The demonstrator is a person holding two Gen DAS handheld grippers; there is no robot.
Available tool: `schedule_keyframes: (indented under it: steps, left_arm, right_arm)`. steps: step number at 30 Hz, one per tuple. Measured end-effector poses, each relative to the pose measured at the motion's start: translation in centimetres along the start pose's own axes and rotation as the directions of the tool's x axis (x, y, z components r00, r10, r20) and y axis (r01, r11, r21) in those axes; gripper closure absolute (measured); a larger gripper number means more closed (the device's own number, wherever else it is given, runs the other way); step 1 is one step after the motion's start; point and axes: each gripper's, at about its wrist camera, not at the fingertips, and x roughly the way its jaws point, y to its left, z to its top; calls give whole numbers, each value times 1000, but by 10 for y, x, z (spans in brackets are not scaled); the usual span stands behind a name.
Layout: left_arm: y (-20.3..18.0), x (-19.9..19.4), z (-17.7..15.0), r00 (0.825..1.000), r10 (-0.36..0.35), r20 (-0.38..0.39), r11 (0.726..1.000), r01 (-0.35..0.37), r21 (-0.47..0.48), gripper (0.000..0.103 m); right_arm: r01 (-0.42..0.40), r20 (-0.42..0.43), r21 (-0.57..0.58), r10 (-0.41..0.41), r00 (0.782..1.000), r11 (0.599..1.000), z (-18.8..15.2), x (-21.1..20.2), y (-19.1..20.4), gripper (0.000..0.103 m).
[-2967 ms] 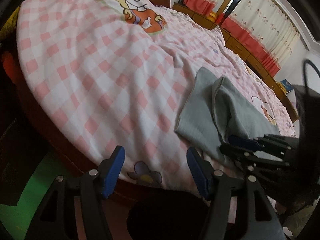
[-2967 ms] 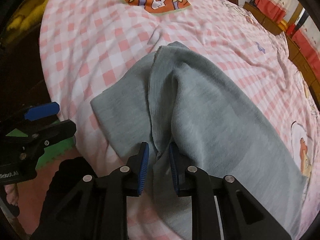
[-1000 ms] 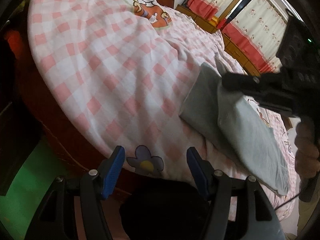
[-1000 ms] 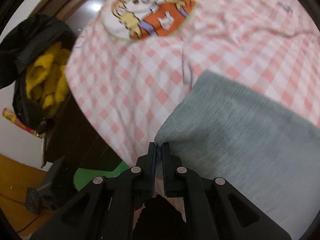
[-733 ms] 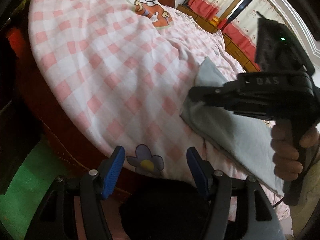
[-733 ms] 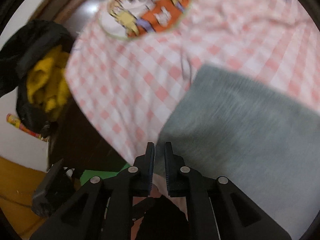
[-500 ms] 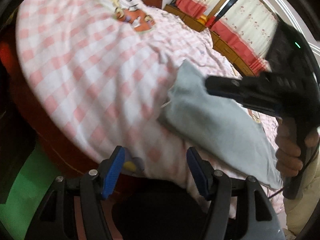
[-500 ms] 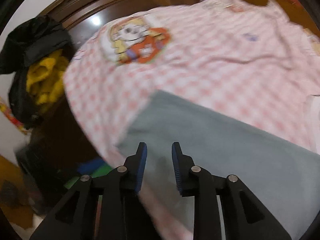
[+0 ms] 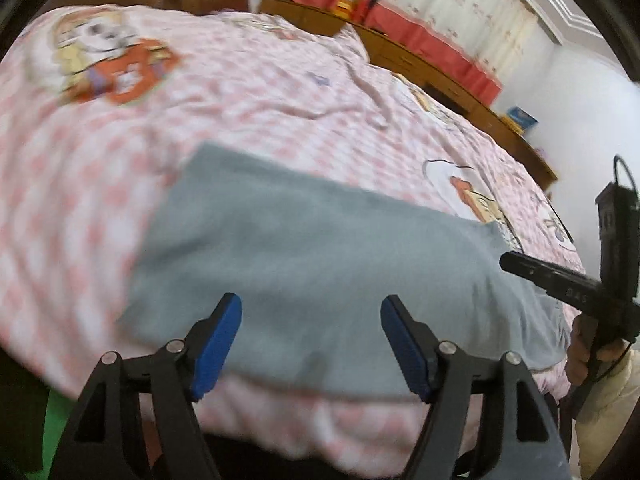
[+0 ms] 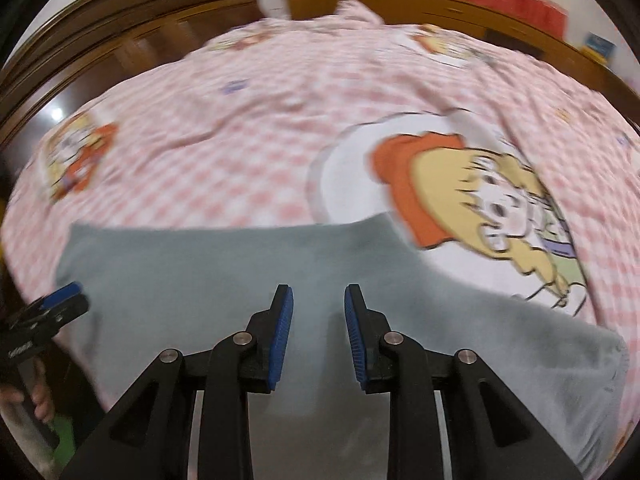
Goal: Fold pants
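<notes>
The grey pants (image 9: 320, 256) lie flat in a long folded strip along the near edge of the bed, also seen in the right wrist view (image 10: 224, 272). My left gripper (image 9: 310, 312) hovers over the strip's left half; its jaws are opening and nothing is between the blue pads. My right gripper (image 10: 318, 304) hangs above the strip's right half, open, with no cloth between the pads. A hand holds the right gripper's body (image 9: 560, 284) at the far right of the left wrist view. The left gripper's blue fingertip (image 10: 64, 292) shows at the pants' left end.
A pink checked sheet with cartoon prints (image 9: 260, 92) covers the bed. A dark wooden headboard (image 10: 120, 40) stands behind it, and a low wooden cabinet (image 9: 436, 68) with red-trimmed curtains runs along the far wall. Green floor (image 9: 56, 432) shows below the bed edge.
The right gripper let go of the pants' corner, opened and swung right along the strip. The left gripper moved in over the pants and its jaws widened. The pants now lie flat.
</notes>
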Motion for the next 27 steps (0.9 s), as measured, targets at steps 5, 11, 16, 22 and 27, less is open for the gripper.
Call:
schedule_keyframes:
  steps: [5,11,16,22,27]
  left_arm:
    - [-14,37,16,995,93,-26,996,-92,21,27]
    - [-14,56,13,994,102,-29,994,-101,28,15]
    - [-32,61,6,982,190,-9,975,-188,116,9]
    - [-29,55,4,983,182,-15,981,-181,77,9]
    - [-29,39,-5,986,164,-19,986,-164,26,9]
  right_arm:
    - [21,-55,-14,-22,998,1000,11,50,-15,76]
    - [33,-25,0,-33,999,999,23,59,-19,74]
    - [-3,-8,67,4,1000,998,19,16,-38,74]
    - [47,22,48,-48,999,998,-31,-49,-69,72]
    - [93,-54,177,-85,995,980,-95,-62,-108,72]
